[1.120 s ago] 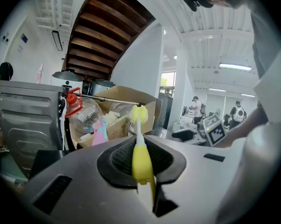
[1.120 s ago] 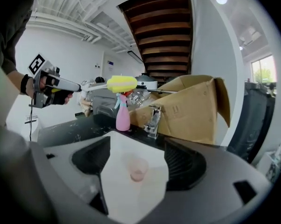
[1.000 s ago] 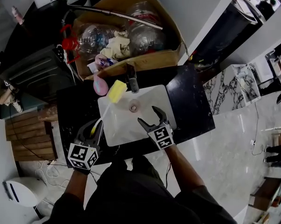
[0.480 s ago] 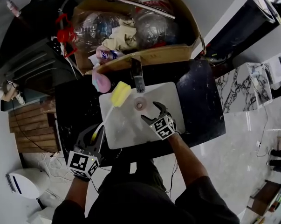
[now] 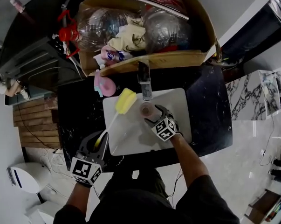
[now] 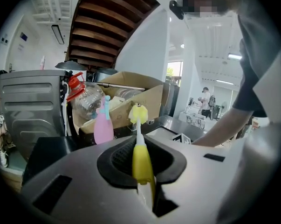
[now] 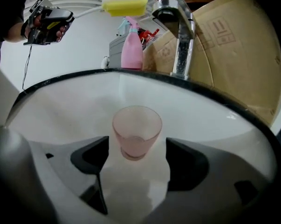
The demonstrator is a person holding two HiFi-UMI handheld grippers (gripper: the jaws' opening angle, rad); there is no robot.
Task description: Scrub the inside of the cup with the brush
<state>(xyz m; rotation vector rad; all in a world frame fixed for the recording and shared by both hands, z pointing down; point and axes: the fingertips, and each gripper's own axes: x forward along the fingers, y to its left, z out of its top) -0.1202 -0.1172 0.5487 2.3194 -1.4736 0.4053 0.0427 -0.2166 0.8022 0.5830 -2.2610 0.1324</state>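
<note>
A small translucent pink cup point(image 7: 137, 132) stands upright on the floor of the white sink point(image 7: 61, 111). My right gripper point(image 7: 138, 157) is open, one jaw on each side of the cup, with a gap on both sides. The head view shows the cup point(image 5: 146, 109) just ahead of the right gripper point(image 5: 154, 115). My left gripper point(image 5: 97, 144) is shut on the yellow handle of the brush point(image 6: 141, 162). It holds the yellow sponge head point(image 5: 125, 101) over the sink's left part, above and left of the cup.
A chrome faucet point(image 5: 145, 85) rises at the sink's far edge, just behind the cup. On the black counter point(image 5: 210, 111), a pink spray bottle point(image 5: 103, 85) stands left of the faucet. Behind it is a cardboard box point(image 5: 177, 57) holding plastic bottles.
My right gripper has moved forward across the sink to the cup, and its jaws now stand on either side of it. My left gripper still holds the brush over the sink's left.
</note>
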